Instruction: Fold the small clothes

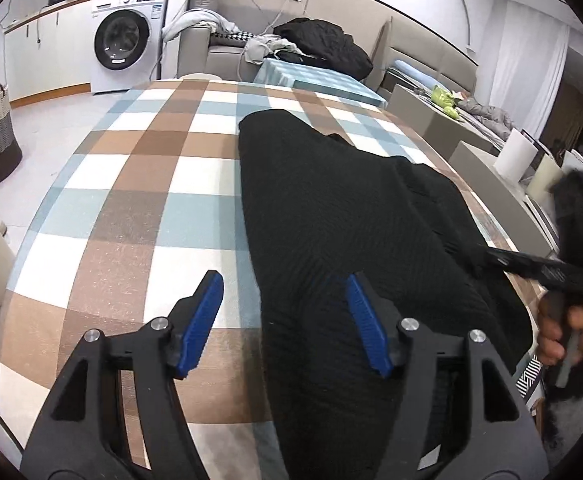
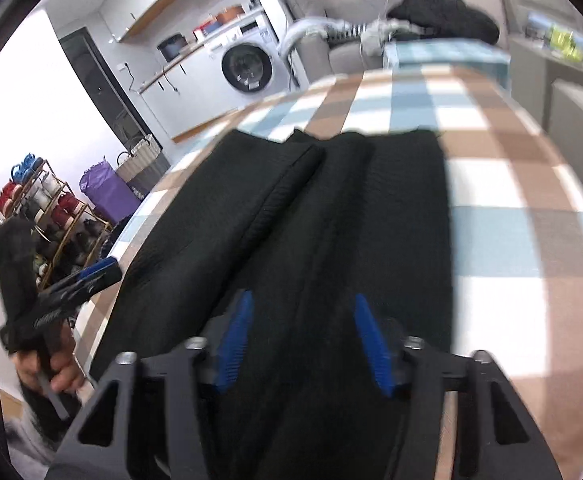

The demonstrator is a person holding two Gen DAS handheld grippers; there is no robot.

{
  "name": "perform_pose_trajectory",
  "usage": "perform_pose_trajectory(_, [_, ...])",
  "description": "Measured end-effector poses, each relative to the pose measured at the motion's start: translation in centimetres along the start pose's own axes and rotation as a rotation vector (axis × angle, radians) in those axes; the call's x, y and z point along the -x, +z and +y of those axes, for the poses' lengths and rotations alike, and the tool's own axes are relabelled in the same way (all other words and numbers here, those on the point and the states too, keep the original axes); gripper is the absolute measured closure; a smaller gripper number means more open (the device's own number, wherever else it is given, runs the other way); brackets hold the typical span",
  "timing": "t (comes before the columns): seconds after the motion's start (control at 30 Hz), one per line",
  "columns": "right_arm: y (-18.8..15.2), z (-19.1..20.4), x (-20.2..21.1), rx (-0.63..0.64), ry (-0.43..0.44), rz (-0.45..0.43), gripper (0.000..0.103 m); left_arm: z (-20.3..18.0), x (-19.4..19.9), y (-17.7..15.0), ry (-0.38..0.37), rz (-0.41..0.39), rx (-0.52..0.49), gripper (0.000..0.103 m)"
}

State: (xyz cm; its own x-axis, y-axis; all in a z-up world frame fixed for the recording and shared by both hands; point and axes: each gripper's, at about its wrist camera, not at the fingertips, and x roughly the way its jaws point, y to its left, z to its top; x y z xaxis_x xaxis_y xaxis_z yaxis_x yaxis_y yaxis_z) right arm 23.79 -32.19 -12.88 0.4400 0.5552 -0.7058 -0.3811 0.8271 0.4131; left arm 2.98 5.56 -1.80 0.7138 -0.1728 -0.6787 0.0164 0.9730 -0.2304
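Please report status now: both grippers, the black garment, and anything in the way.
Left gripper open, holding nothing. Right gripper open over black garment, nothing gripped. Garment partly folded on checked cloth. Nothing in the way.

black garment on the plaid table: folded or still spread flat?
Partly folded. The black garment shows one side flap turned over onto the middle, its edge forming a ridge; it lies long on the table.

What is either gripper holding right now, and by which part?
Nothing. The left gripper and the right gripper both hover with jaws apart over the black garment, which lies on the checked tablecloth; no fabric is pinched.
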Motion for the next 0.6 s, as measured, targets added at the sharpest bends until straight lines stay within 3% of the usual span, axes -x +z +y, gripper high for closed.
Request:
perform_pose_trajectory(0.1, [1.7,-0.6,-2.6,-0.069,0.034,0.047,0.068,-0.5,-0.1,-0.1,0.022,0.008,-0.017,0.041])
perform_pose_trajectory(0.2, [3.2,0.0,-3.5,-0.046,0.025,0.053,0.098,-0.8,-0.3,-0.2,0.011,0.017,-0.013,0.041])
perform_pose_trajectory(0.3, [3.9,1.9,-0.5,0.057,0.019,-0.068,0.098,-0.7,0.0,-0.3,0.008,0.012,-0.002,0.041])
perform_pose_trajectory(0.4, [3.8,1.5,1.8,0.055,0.007,-0.116,0.099,-0.5,-0.2,-0.3,-0.004,0.021,0.018,0.041])
perform_pose_trajectory(0.5, [3.4,-1.3,0.7,0.004,-0.106,-0.073,0.098,-0.7,-0.5,-0.5,-0.005,0.033,0.012,0.041])
perform_pose_trajectory(0.6, [2.7,-4.2,-1.1,-0.089,-0.1,0.013,0.097,-1.0,-0.5,-0.7,-0.005,0.037,0.004,0.041])
